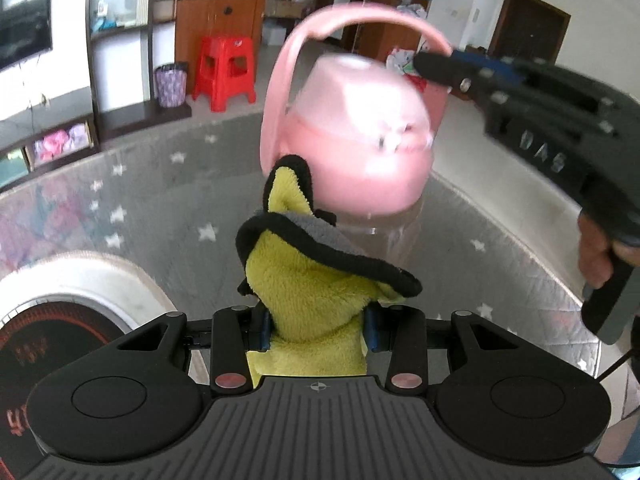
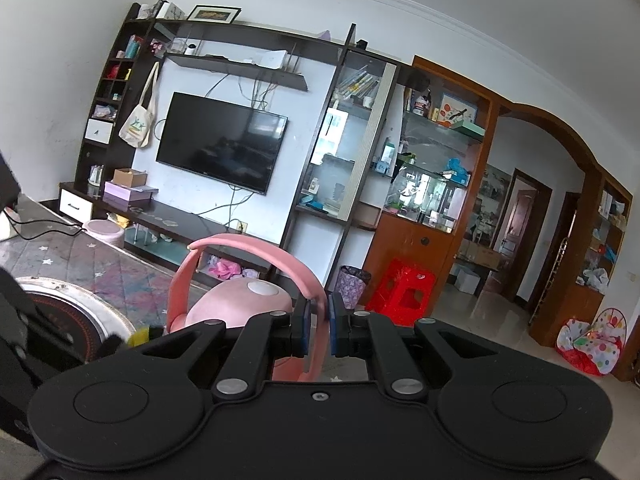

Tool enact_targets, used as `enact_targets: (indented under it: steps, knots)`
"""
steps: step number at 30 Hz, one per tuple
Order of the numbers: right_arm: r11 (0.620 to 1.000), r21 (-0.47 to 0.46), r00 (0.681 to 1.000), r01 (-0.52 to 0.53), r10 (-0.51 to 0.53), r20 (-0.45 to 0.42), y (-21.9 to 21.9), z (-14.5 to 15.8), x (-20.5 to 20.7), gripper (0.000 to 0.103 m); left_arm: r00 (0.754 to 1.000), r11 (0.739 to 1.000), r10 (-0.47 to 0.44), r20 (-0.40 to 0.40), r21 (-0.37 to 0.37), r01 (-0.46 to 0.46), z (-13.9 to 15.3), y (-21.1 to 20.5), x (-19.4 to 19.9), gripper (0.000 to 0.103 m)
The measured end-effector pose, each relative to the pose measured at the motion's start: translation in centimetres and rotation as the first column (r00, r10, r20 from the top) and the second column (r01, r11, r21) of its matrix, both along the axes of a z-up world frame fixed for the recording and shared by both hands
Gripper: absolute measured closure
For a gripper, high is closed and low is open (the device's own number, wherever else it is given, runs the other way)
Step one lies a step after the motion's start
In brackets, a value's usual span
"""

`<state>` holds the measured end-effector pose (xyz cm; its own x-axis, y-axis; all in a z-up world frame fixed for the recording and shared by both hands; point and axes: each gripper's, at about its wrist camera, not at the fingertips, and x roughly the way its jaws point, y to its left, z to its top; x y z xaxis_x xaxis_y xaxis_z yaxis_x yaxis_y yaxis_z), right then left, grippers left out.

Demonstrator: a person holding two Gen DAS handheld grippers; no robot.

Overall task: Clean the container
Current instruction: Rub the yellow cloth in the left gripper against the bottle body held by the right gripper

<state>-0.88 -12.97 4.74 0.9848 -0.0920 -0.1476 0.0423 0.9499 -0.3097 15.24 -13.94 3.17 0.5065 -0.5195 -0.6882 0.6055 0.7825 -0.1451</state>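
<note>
A pink plastic container (image 1: 360,140) with a curved pink handle (image 1: 360,20) hangs bottom-up above the table. My right gripper (image 2: 318,320) is shut on the handle (image 2: 288,264) and holds the container (image 2: 236,304) in the air; this gripper also shows in the left wrist view (image 1: 424,66). My left gripper (image 1: 318,328) is shut on a yellow-green cloth with black trim (image 1: 316,280). The cloth's tip touches the container's lower left side.
A grey star-patterned table cover (image 1: 160,208) lies below. A round white-rimmed cooker plate (image 1: 60,320) sits at the left. A red stool (image 1: 226,72) and a purple bin (image 1: 171,84) stand on the floor beyond. A TV wall unit (image 2: 224,140) is behind.
</note>
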Motion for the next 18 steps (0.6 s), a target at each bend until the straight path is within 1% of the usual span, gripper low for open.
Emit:
enact_targets:
  steps: [5, 7, 10, 14, 18]
  knots:
    - [1.000, -0.008, 1.000, -0.005, 0.005, -0.002, 0.1, 0.3, 0.1, 0.093, 1.000, 1.000, -0.011, 0.016, 0.015, 0.011, 0.8, -0.4, 0.2, 0.062]
    - [1.000, -0.011, 1.000, -0.005, 0.005, -0.001, 0.1, 0.4, 0.1, 0.093, 1.000, 1.000, -0.014, 0.013, 0.010, 0.014, 0.8, -0.4, 0.3, 0.062]
    - [1.000, -0.013, 1.000, -0.004, 0.004, -0.001, 0.2, 0.5, 0.0, 0.093, 1.000, 1.000, -0.023, 0.006, 0.003, 0.023, 0.5, -0.5, 0.4, 0.061]
    - [1.000, -0.016, 1.000, -0.001, 0.001, -0.003, 0.2, 0.7, 0.0, 0.093, 0.999, 0.999, -0.032, 0.000, 0.021, 0.032, -0.2, -1.0, 0.3, 0.061]
    - [1.000, -0.015, 1.000, 0.003, -0.003, -0.007, 0.1, 0.9, 0.2, 0.093, 0.999, 0.999, -0.031, -0.013, 0.015, 0.031, -0.7, -1.1, 0.4, 0.061]
